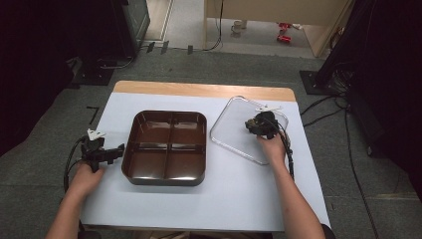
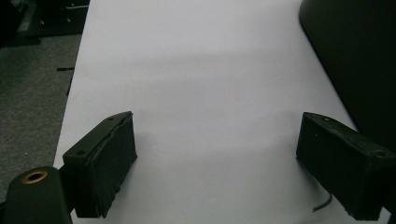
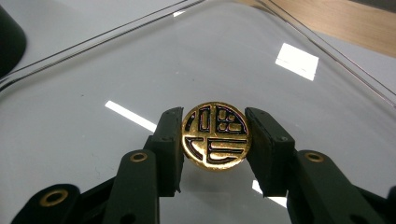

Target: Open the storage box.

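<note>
In the high view the right tongs (image 1: 254, 125) cover the middle of the clear lid (image 1: 234, 130), so the gold knob (image 3: 215, 136) under them is hidden there. The person's forearms leave by the bottom edge. Small red and white things on the far floor are too small to tell.

In the left gripper view the dark tray (image 2: 359, 56) is cut off by the top and right edges; only part of 1 wall shows.

In the right gripper view the lid's rim runs past the frame, and the knob's sides sit behind the 2 pads (image 3: 170, 140).
</note>
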### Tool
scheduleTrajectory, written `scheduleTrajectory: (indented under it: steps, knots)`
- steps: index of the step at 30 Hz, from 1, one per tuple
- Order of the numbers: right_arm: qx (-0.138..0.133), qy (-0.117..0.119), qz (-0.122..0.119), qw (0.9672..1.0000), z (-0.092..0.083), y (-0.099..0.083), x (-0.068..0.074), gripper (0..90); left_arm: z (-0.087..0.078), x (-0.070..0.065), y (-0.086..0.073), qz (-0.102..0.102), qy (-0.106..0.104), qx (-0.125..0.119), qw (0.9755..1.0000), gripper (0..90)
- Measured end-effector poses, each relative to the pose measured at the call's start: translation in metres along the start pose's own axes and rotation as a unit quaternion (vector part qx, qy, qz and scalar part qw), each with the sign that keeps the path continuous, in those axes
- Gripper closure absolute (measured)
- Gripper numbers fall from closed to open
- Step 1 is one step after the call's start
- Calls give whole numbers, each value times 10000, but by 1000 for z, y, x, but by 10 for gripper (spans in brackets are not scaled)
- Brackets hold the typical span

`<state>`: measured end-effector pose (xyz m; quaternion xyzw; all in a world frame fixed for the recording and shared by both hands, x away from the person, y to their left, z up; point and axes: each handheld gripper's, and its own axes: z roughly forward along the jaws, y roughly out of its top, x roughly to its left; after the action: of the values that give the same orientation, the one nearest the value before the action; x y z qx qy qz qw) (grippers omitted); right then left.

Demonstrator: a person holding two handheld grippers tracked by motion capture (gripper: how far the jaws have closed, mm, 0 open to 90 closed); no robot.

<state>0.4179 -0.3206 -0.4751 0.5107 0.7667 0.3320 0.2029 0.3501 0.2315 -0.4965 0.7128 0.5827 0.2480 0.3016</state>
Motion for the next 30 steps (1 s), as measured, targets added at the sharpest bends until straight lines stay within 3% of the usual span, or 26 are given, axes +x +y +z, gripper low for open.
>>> scheduleTrajectory:
  steps: [9,13,19,22,30]
  knots:
    - [11,9,20,10000,4,-4,-3,585,0,0,0,-2,1,-2,10000,118]
    - [-75,131,103,9998,5,-7,-6,573,0,0,0,-1,1,-2,10000,119]
    - [-23,84,127,9999,3,-6,-7,417,0,0,0,-1,0,-1,10000,119]
    - [-30,-21,43,10000,-2,-3,-3,376,0,0,0,-3,2,-2,10000,119]
    - [-258,268,112,9992,-26,0,11,361,0,0,0,-1,1,-3,10000,119]
